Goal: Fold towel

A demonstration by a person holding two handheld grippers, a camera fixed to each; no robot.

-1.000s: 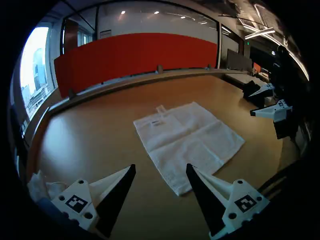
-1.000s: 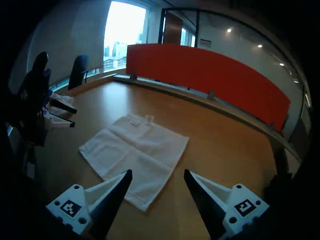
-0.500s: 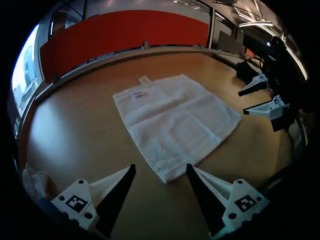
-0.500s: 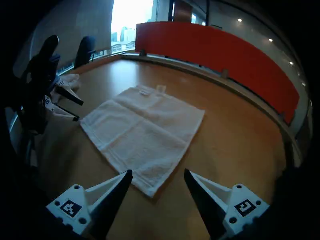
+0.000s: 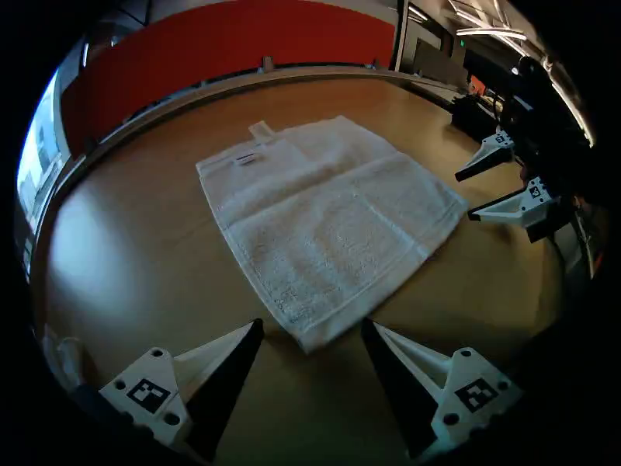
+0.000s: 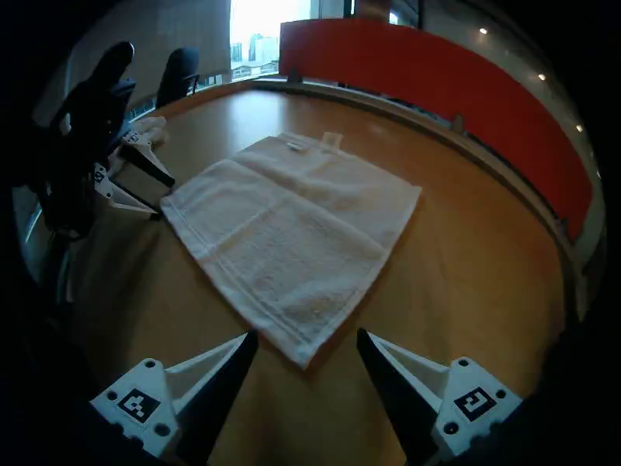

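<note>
A white towel [image 5: 326, 217] lies spread flat on the wooden table [image 5: 140, 256], with a small label and loop at its far edge. My left gripper [image 5: 310, 342] is open, its fingers on either side of the towel's near corner, just above the table. In the right gripper view the same towel [image 6: 291, 221] points a corner at my open right gripper [image 6: 305, 349]. The right gripper [image 5: 473, 194] appears in the left gripper view beside the towel's right corner. The left gripper [image 6: 159, 194] appears in the right gripper view by the towel's left corner.
A long red partition [image 5: 225, 46] runs along the table's far edge. Office chairs [image 6: 175, 74] stand by a window at the far left in the right gripper view. A crumpled white cloth [image 6: 147, 132] lies behind the left gripper.
Both grippers have come down and forward toward the towel. Each now has a towel corner between its open fingertips; the towel itself has not moved.
</note>
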